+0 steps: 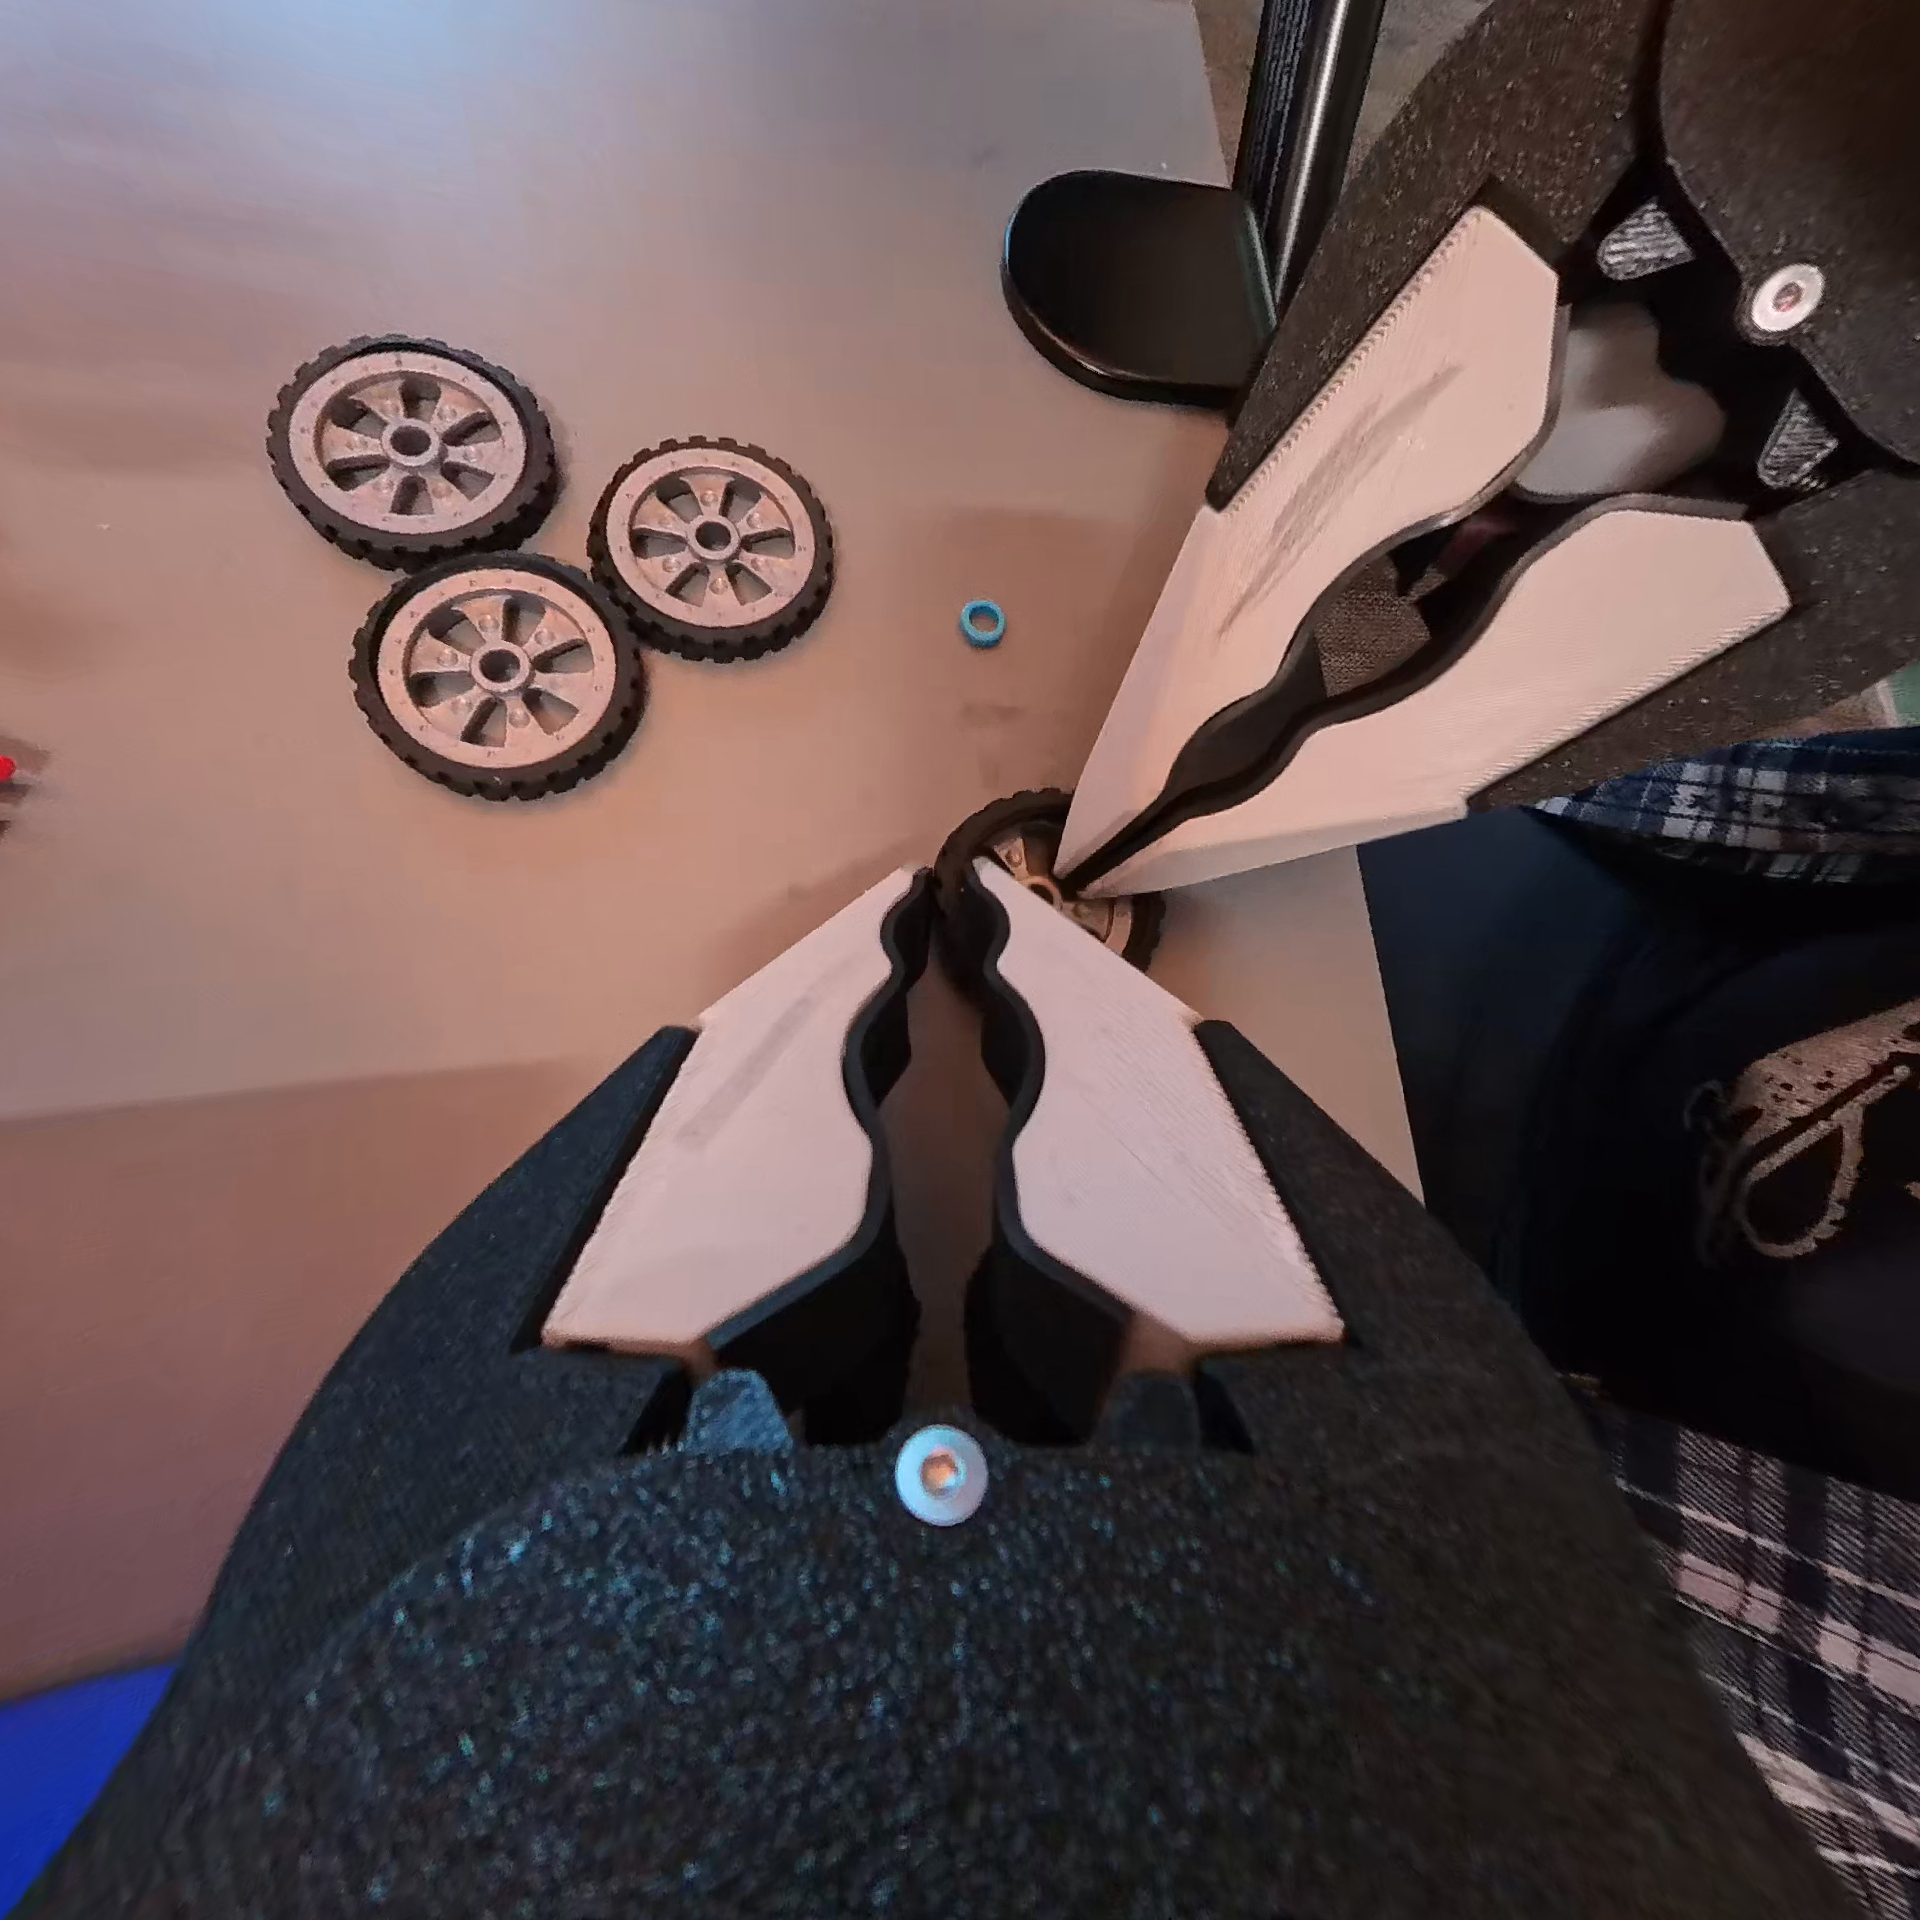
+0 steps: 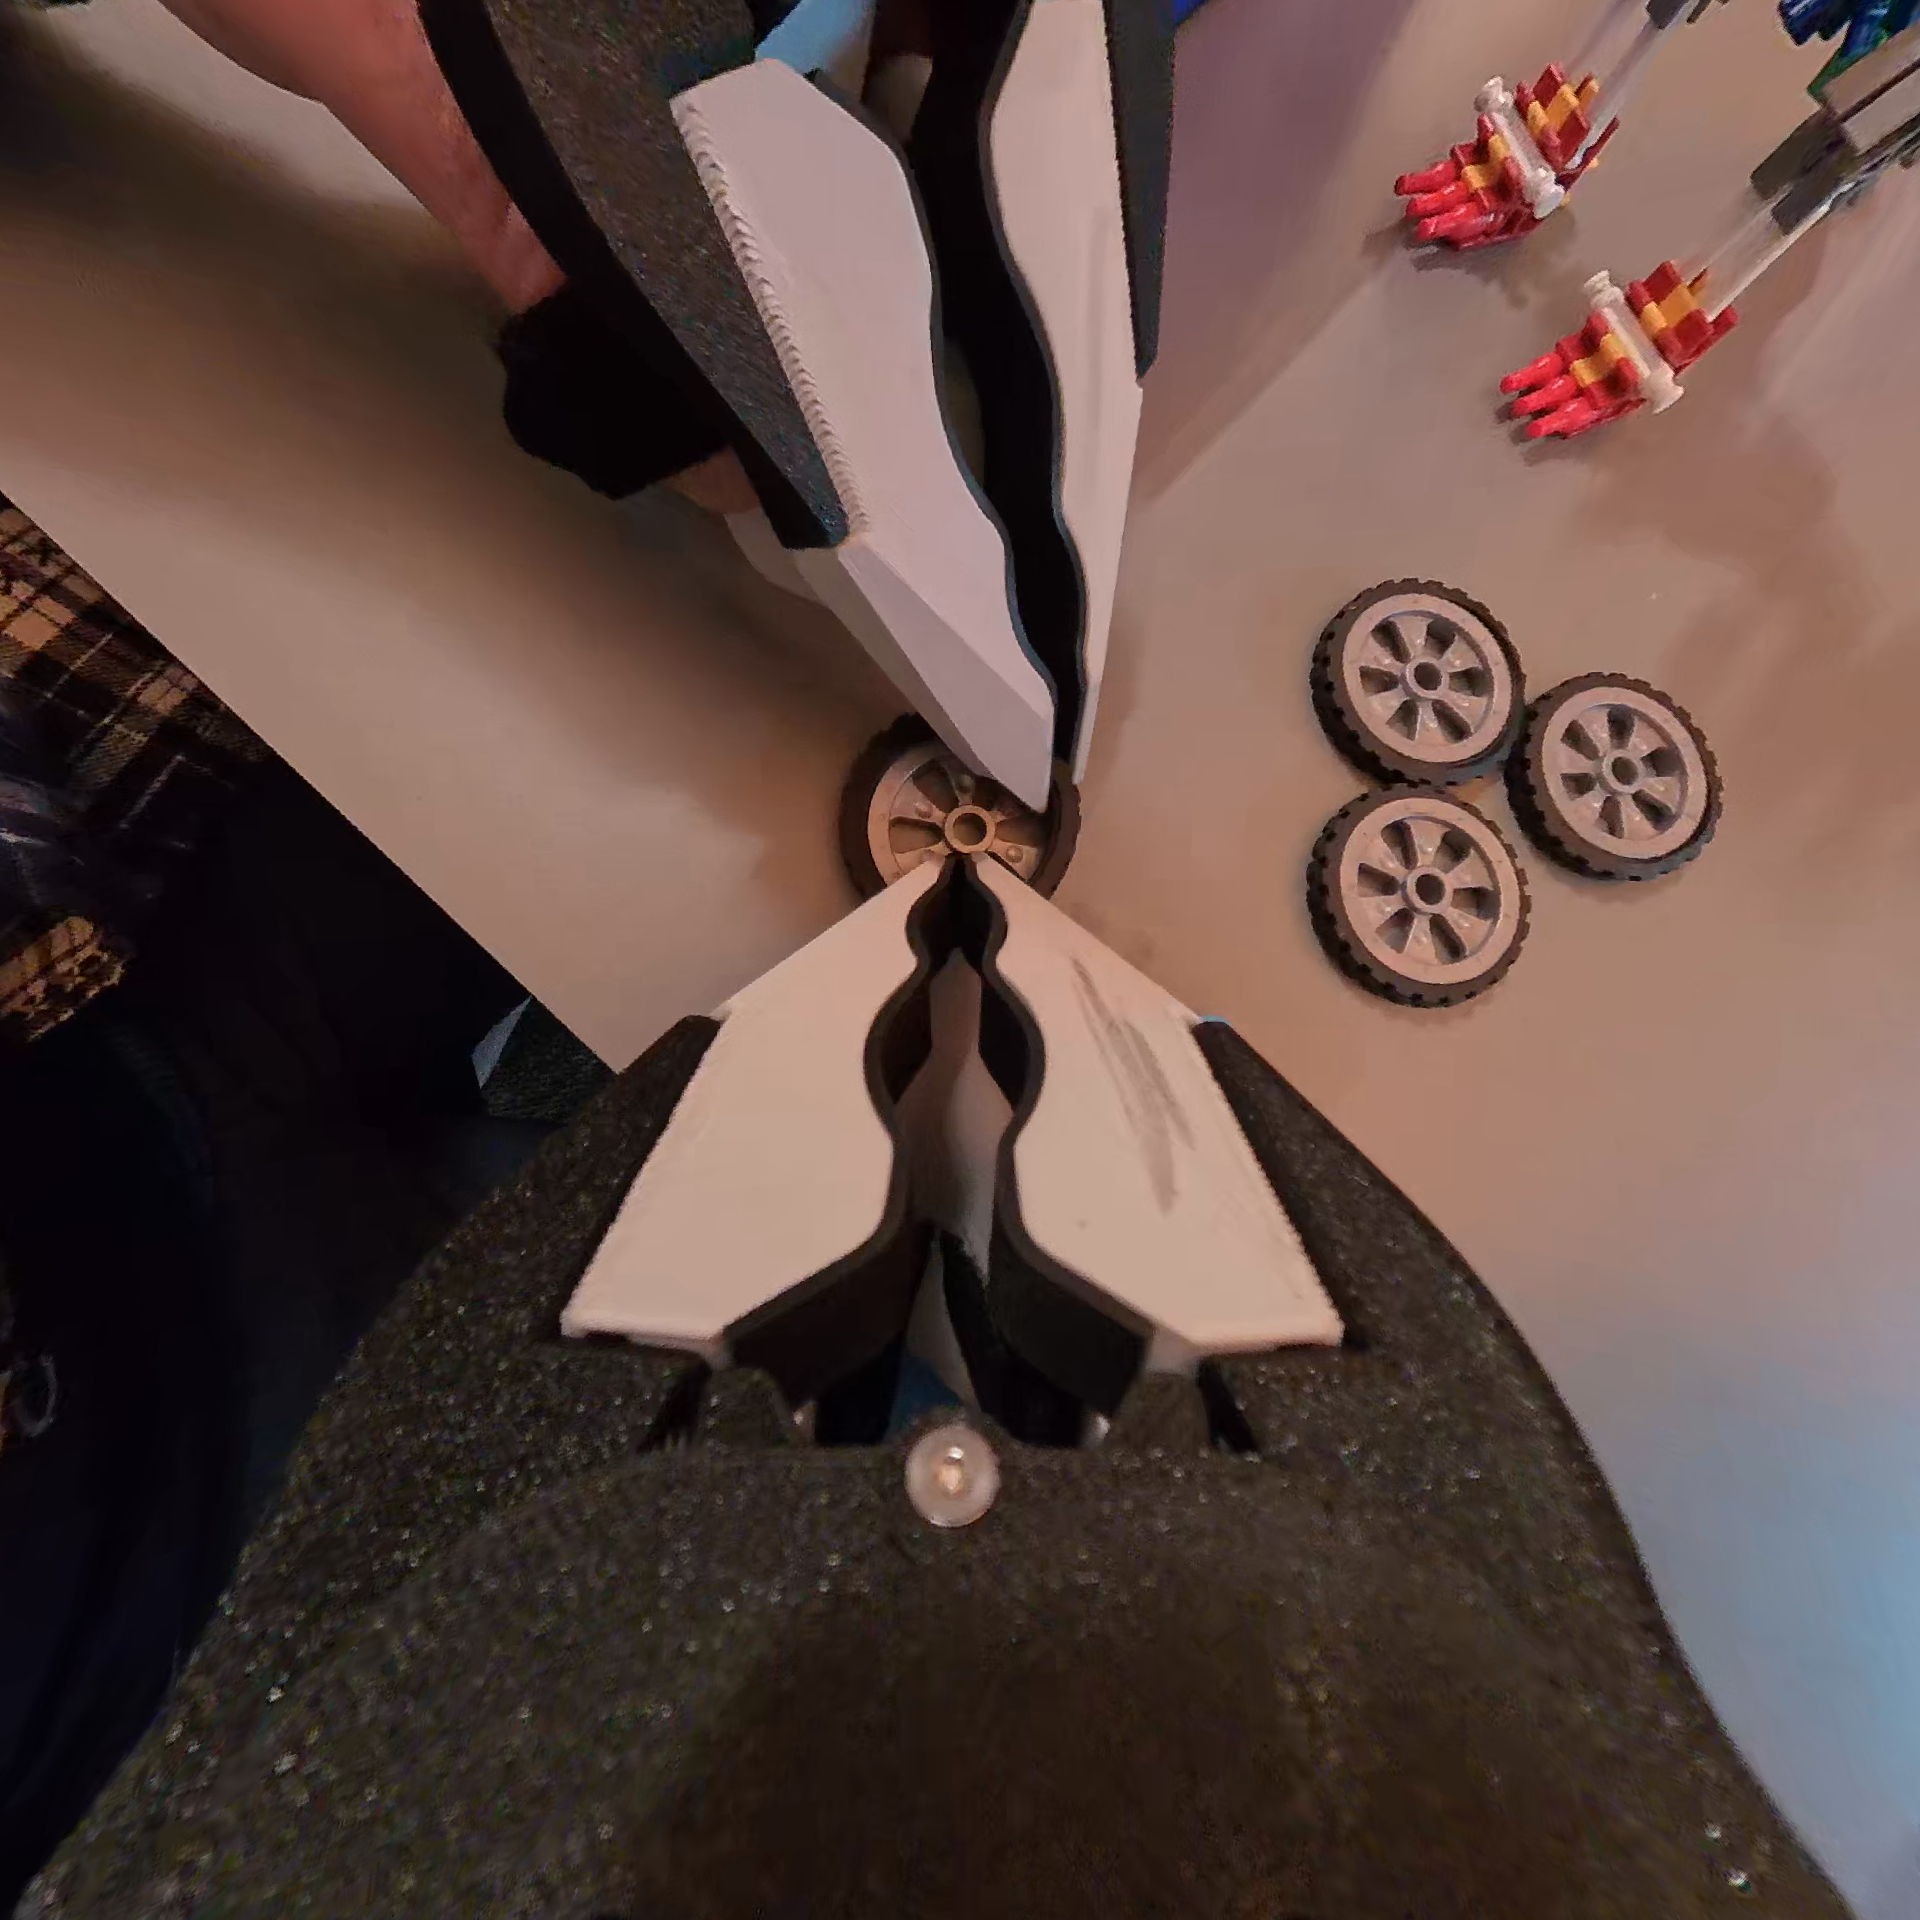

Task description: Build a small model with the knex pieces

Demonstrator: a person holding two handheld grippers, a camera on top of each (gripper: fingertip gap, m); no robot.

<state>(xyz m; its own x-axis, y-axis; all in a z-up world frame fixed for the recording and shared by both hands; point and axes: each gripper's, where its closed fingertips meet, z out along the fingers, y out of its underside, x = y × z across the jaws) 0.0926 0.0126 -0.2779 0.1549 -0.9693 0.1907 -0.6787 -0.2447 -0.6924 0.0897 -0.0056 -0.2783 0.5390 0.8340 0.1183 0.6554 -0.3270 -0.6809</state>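
Note:
A small wheel (image 2: pixel 914 800) with a black tyre and grey spokes lies near the table edge (image 2: pixel 416 831); it also shows in the left wrist view (image 1: pixel 1117 920). A tan bush (image 2: pixel 966 828) sits in its hub. My left gripper (image 1: pixel 948 883) is shut on the wheel's tyre, and shows from above in the right wrist view (image 2: pixel 1062 779). My right gripper (image 2: pixel 958 883) is shut, its tips resting on the wheel's face just beside the hub. It reaches in from the upper right in the left wrist view (image 1: pixel 1075 883). Nothing shows between its tips.
Three more wheels (image 1: pixel 499 670) lie flat in a cluster on the table, seen again in the right wrist view (image 2: pixel 1423 894). A small blue ring (image 1: pixel 977 621) lies between them and the grippers. Red and yellow toy pieces (image 2: pixel 1621 348) and a black stand base (image 1: pixel 1132 281) sit farther back. Only a small space, under 4 cm, lies between the two pairs of fingers.

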